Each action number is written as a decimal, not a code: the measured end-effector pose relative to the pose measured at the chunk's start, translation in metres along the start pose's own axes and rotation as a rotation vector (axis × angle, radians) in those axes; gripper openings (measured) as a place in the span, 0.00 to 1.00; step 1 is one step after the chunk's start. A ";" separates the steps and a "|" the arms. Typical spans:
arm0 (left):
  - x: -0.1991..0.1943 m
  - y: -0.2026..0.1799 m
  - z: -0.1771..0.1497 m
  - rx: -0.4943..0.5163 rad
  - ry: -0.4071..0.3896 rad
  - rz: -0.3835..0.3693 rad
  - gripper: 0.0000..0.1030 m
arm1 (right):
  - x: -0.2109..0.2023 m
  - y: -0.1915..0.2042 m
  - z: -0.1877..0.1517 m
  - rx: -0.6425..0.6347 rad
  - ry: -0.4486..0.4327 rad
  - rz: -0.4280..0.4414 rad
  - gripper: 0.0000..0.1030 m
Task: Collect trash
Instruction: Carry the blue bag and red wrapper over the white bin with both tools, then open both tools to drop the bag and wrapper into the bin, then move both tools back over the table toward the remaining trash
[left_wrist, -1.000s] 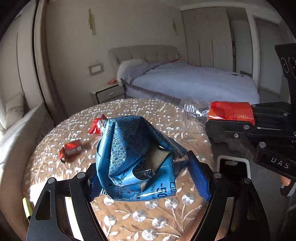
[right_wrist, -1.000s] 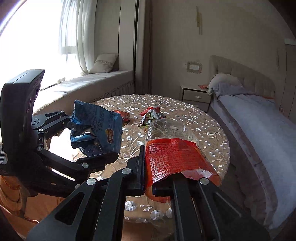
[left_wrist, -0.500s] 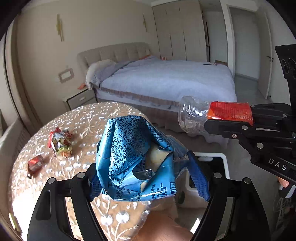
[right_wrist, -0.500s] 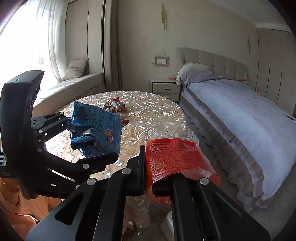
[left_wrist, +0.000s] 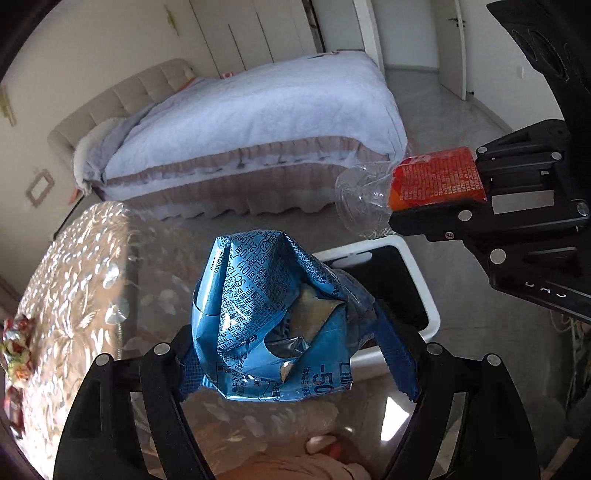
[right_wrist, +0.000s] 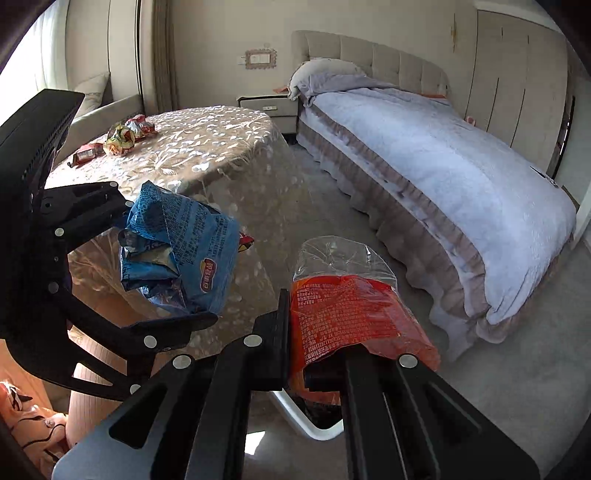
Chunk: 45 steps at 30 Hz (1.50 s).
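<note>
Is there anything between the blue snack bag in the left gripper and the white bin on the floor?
Nothing visible. The blue snack bag, clamped in the left gripper, hangs above the white bin, whose dark opening shows clear behind it. The table stays off to one side.

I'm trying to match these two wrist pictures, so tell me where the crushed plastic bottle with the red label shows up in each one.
Left wrist view: the crushed plastic bottle is at the upper right, clamped in the right gripper.
Right wrist view: the bottle is at centre bottom, between that gripper's own fingers.
Shared landmark: the bed lies behind it in both.
</note>
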<state>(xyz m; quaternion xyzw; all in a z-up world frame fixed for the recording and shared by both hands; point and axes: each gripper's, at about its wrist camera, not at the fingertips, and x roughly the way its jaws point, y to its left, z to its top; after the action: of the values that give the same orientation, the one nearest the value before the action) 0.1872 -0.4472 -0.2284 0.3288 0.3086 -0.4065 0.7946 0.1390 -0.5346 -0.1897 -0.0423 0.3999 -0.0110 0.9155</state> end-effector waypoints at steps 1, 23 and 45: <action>0.014 -0.007 0.000 0.029 0.017 -0.014 0.75 | 0.011 -0.006 -0.008 -0.004 0.031 -0.001 0.06; 0.180 -0.059 -0.011 0.248 0.229 -0.281 0.95 | 0.114 -0.046 -0.100 -0.116 0.351 0.047 0.87; 0.089 -0.034 0.008 0.167 0.061 -0.208 0.95 | 0.045 -0.030 -0.060 -0.136 0.161 -0.026 0.90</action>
<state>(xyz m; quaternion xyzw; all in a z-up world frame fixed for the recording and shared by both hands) 0.2024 -0.5080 -0.3008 0.3723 0.3303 -0.5008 0.7081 0.1259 -0.5712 -0.2607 -0.1084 0.4715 0.0007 0.8752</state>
